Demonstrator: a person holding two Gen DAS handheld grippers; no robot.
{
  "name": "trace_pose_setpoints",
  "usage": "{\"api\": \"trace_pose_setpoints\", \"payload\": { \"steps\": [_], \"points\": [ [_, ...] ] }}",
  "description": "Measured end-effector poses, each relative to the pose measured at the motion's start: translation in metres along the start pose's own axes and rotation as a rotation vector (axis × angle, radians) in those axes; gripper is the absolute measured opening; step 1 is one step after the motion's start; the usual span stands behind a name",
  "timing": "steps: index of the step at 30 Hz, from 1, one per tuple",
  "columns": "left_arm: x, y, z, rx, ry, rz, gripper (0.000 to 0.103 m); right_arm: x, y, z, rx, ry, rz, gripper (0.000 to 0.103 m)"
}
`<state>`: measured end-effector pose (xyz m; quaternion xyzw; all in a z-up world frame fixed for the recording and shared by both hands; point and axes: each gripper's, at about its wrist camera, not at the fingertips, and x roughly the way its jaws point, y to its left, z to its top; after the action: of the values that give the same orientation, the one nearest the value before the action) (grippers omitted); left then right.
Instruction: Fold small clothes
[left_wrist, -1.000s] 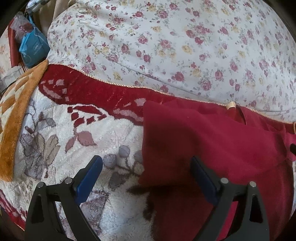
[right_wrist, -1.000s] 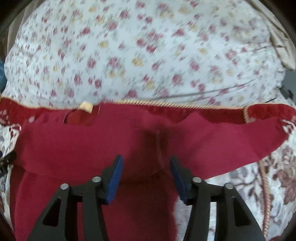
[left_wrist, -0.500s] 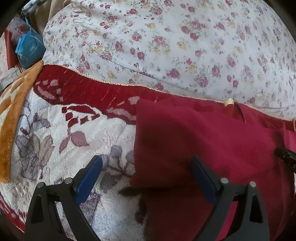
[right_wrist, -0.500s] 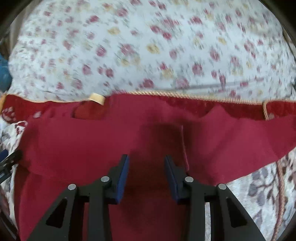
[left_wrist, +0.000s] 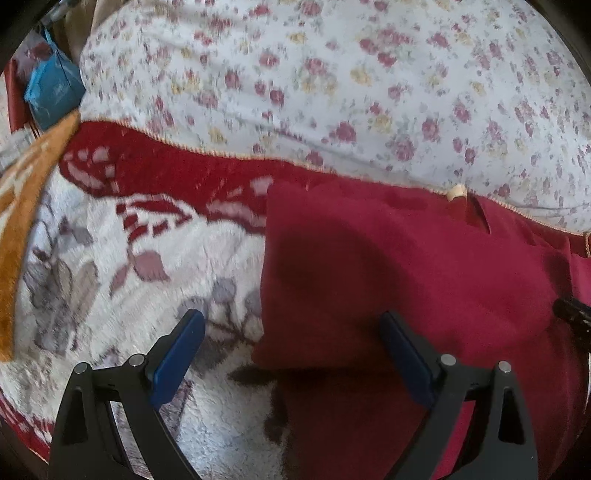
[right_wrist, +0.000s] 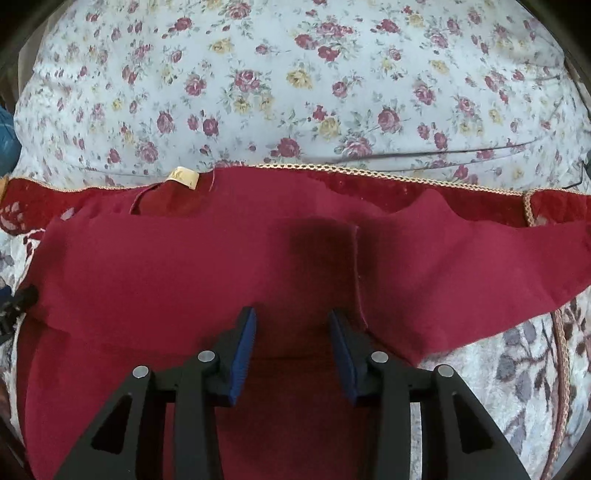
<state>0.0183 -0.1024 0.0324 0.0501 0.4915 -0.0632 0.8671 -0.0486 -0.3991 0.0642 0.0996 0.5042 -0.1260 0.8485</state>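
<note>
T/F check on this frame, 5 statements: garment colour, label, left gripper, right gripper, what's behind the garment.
1. The garment is red. True.
2. Its label sits at the edge nearest the camera. False: it is at the far edge, by the floral pillow.
3. The left gripper stands wide open, straddling the garment's folded edge. True.
4. The right gripper is clamped on a blue towel. False: no blue towel is there; its jaws stand apart over the red garment, after moving in the last second, and pinch nothing visible.
5. The garment lies on a bare wooden table. False: it lies on a patterned blanket.
</note>
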Motion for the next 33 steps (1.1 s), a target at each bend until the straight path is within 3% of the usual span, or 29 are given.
{"api": "trace_pose_setpoints", "payload": {
  "steps": [2, 5, 11, 15, 26, 30, 33],
  "points": [
    [0.008, 0.002, -0.003, -0.012, 0.041, -0.018, 0.095, -0.009, -0.003, -0.002, 0.007, -0.012, 0.012, 0.049],
    [0.005, 0.005, -0.005, -0.046, 0.039, -0.029, 0.095, -0.026, -0.01, -0.008, 0.005, -0.041, 0.006, 0.056],
    [-0.03, 0.005, -0.001, -0.053, -0.07, -0.049, 0.095, -0.04, -0.046, -0.025, 0.065, -0.048, 0.005, 0.062],
    [-0.031, 0.002, -0.002, -0.059, -0.075, -0.057, 0.095, -0.041, -0.061, -0.029, 0.126, -0.045, 0.022, 0.062],
    [-0.02, -0.004, -0.003, -0.032, -0.064, -0.037, 0.095, -0.021, -0.013, 0.004, 0.035, -0.079, 0.055, 0.062],
    [-0.02, -0.005, -0.003, -0.022, -0.068, -0.024, 0.095, 0.012, -0.013, 0.008, 0.041, -0.025, -0.028, 0.062],
    [-0.022, -0.006, -0.002, -0.023, -0.073, -0.03, 0.095, 0.01, -0.018, 0.007, 0.061, -0.03, -0.019, 0.061]
  ]
}}
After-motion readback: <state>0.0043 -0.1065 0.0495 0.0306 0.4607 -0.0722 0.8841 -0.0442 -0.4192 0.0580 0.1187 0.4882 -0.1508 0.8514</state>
